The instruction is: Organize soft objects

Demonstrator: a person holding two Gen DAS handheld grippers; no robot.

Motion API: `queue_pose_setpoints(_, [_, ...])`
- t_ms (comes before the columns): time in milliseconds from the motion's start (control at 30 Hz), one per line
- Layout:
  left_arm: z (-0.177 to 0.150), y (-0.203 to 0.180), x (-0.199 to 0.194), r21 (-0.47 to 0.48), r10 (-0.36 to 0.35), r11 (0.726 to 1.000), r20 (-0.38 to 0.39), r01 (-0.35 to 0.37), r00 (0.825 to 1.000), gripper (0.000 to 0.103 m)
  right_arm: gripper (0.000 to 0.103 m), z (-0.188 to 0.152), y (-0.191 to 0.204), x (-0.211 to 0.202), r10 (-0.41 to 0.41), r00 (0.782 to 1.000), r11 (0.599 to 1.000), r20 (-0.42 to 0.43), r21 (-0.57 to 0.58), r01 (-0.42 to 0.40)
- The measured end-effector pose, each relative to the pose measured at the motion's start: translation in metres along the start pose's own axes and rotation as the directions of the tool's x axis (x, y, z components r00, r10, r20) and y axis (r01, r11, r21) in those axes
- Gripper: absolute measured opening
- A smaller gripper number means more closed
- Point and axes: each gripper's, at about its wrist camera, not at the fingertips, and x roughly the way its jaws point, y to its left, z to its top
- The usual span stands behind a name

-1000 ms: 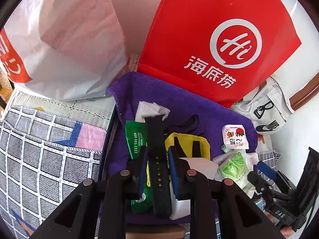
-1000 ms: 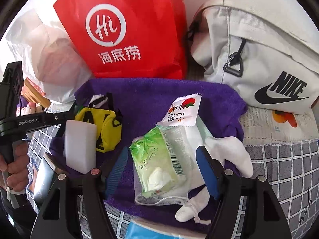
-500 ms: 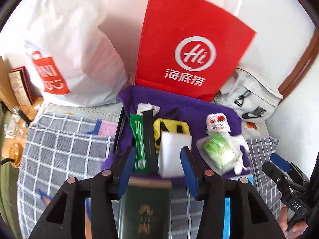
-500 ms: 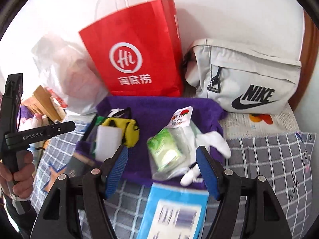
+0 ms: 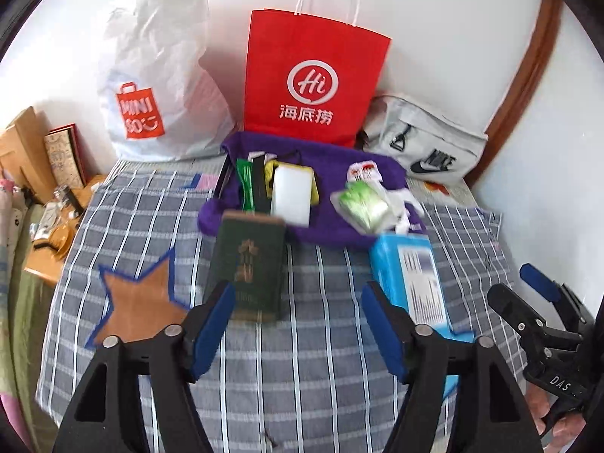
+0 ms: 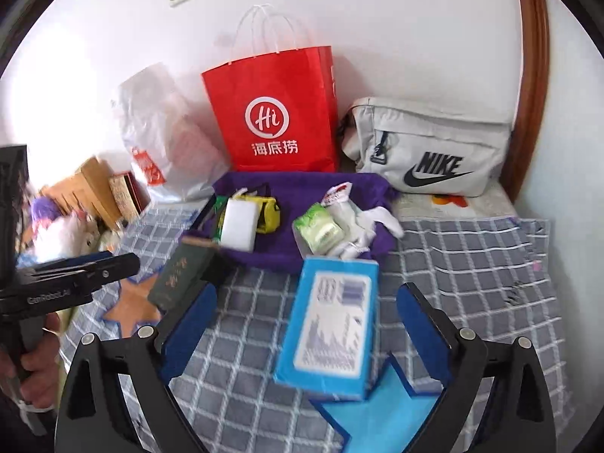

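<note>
A purple cloth (image 5: 328, 158) (image 6: 302, 187) lies on the checked bed cover, carrying a white sponge block (image 5: 292, 194) (image 6: 239, 224), a yellow pouch (image 6: 270, 213), a green packet and black strap (image 5: 251, 185), a green-filled clear bag (image 5: 364, 207) (image 6: 321, 230) and a white sock (image 6: 381, 219). My left gripper (image 5: 298, 324) is open and empty, well back from the cloth, over the cover near a dark green book (image 5: 249, 264). My right gripper (image 6: 305, 324) is open and empty, its fingers either side of a blue box (image 6: 330, 324).
A red paper bag (image 5: 313, 87) (image 6: 275, 113), a white Miniso plastic bag (image 5: 158, 87) and a grey Nike bag (image 5: 426, 143) (image 6: 430, 147) stand against the wall behind the cloth. An orange star patch (image 5: 139, 302) is on the cover. A wooden bedside shelf (image 5: 34, 166) is at left.
Both grippers pulled back and up from the cloth. The left gripper let go of the black strap and opened wide. The book and blue box came into view.
</note>
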Motion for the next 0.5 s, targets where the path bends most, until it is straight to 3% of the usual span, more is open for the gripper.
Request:
queue_pose_setpoints(133, [-0.027, -0.010, -0.027, 0.017, 0.039, 0.999, 0.029, -0.039, 0.999, 0.080, 0.096, -0.023, 0.005, -0.029, -0.008, 1.000, 1.000, 0.000, -0.028, 0.008])
queue_pose_setpoints(267, [-0.050, -0.022, -0.054, 0.034, 0.084, 0.996, 0.057, -0.086, 0.995, 0.081, 0.099, -0.046, 0.006, -0.058, -0.021, 1.000, 0.999, 0.007, -0.028, 0.021])
queue_pose_setpoints(500, [-0.086, -0.027, -0.092, 0.012, 0.082, 0.997, 0.078, -0.083, 0.994, 0.081, 0.099, -0.083, 0.001, -0.098, -0.021, 1.000, 1.000, 0.016, 0.004, 0.021])
